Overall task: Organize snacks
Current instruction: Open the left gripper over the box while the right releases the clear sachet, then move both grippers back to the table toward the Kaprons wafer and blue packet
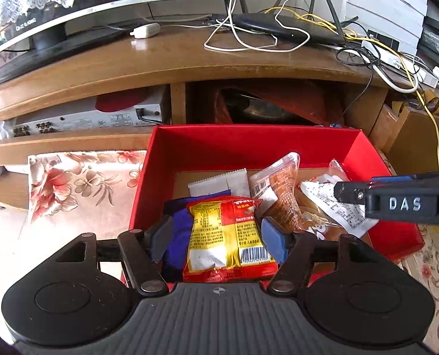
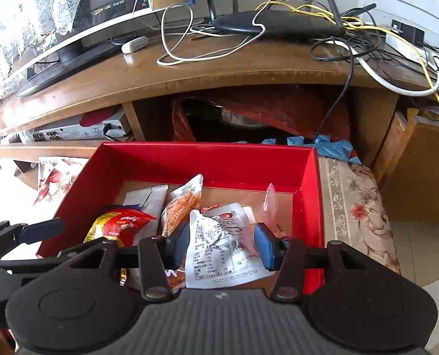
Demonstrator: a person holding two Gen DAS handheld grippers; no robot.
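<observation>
step: dropping snacks into red box | left gripper released, yellow-red packet lying loose in box | right gripper clenched on white packet over box | next: release it

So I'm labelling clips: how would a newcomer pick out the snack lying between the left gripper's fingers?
Find the red box below the wooden TV stand. At its near edge lies the red and yellow packet, barcode facing up; its neighbours are white or brown.
</observation>
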